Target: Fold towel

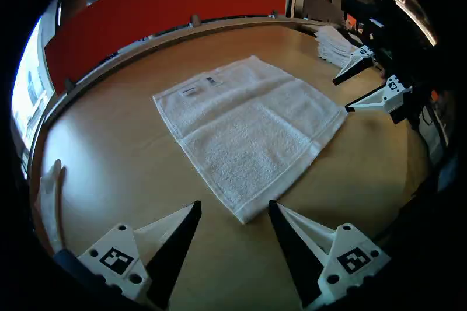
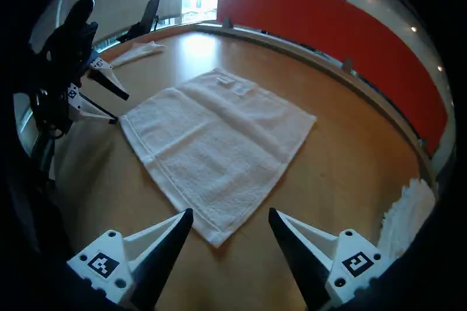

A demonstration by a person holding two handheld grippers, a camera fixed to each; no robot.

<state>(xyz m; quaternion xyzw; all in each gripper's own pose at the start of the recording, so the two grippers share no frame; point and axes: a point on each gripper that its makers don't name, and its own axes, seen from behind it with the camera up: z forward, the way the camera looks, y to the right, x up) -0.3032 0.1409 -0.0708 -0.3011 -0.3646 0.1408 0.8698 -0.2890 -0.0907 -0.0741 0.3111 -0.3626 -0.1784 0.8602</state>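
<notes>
Before left claw [image 1: 233, 203], towel [image 1: 251, 130] corner (flat)

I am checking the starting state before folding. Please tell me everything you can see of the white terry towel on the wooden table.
The white terry towel lies flat and spread out on the light wooden table. It is roughly square, with a hemmed border, faint crease lines and a small label near one edge. One corner points between the open fingers of the left gripper, another between those of the right gripper; neither grips it.
</notes>
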